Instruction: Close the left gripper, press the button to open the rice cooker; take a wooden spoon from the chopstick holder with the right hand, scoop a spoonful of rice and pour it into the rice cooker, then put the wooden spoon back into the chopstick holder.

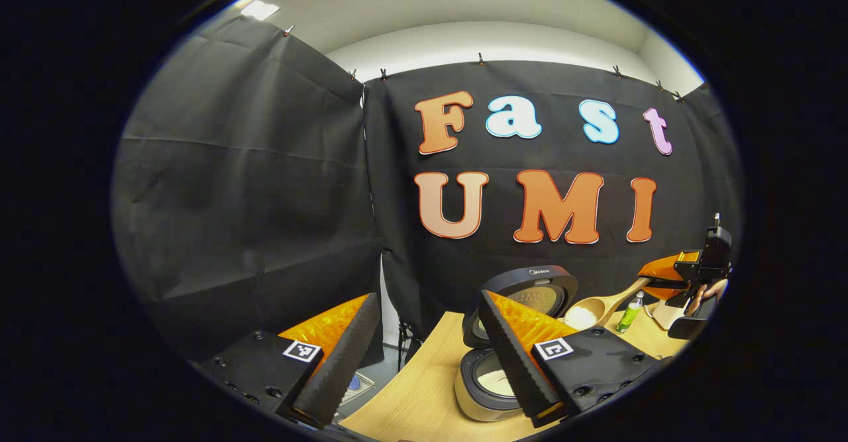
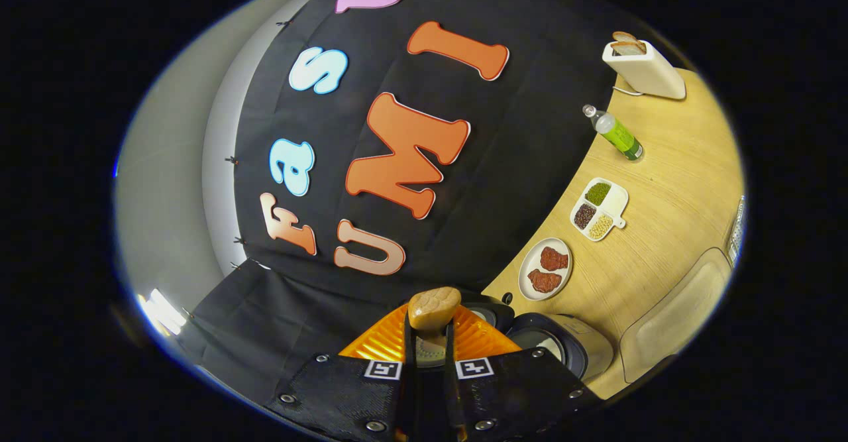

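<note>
The rice cooker [image 1: 487,389] stands open on the wooden table with its lid [image 1: 530,296] raised; some white rice lies in the pot. My left gripper [image 1: 427,299] is open and holds nothing, with the cooker behind its right finger. A wooden spoon [image 1: 593,311] heaped with rice hovers just right of the lid. My right gripper [image 1: 689,273] holds its handle farther right. In the right gripper view, which is rolled sideways, that gripper [image 2: 430,336] is shut on the spoon [image 2: 434,308], whose bowl sticks out past the fingertips, with the cooker [image 2: 563,352] to the lower right.
On the table [image 2: 662,183] beyond the cooker are a plate of meat [image 2: 545,268], a divided dish of beans [image 2: 599,209], a green bottle [image 2: 616,134] and a toaster [image 2: 642,67]. A pale translucent container [image 2: 676,316] sits at the near edge. The black cloth wall backs the table.
</note>
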